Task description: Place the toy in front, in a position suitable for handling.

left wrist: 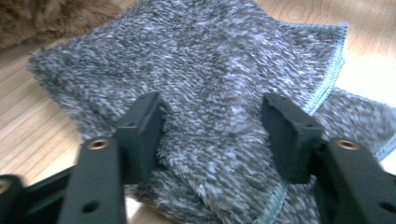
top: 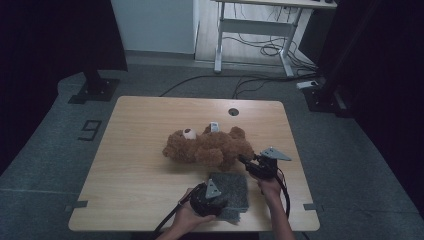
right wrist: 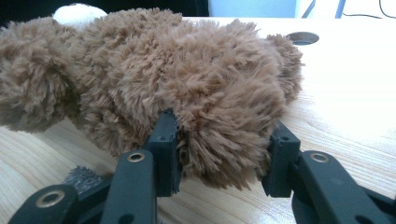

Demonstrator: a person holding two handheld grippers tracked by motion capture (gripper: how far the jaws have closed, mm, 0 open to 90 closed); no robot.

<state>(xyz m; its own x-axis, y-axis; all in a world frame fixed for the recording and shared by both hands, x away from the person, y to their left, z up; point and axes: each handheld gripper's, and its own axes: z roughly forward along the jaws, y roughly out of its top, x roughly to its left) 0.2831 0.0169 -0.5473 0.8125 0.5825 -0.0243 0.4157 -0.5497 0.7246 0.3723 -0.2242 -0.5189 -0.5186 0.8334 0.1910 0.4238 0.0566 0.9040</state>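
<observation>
High view | right tool [top: 243, 161] grips teddy bear [top: 210, 146] | left tool [left wrist: 212, 126] over cloth [left wrist: 210, 65]

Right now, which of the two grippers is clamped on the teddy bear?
The right gripper: its jaws squeeze a brown leg of the teddy bear. The left gripper instead hovers, jaws apart, over the grey towel.

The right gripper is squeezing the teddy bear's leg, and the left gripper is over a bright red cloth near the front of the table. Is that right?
Almost. The cloth is not red: it is a fuzzy grey one, as the left gripper view shows. The rest holds: the right gripper squeezes the teddy bear by a leg, and the left gripper is over the cloth near the front of the table.
</observation>
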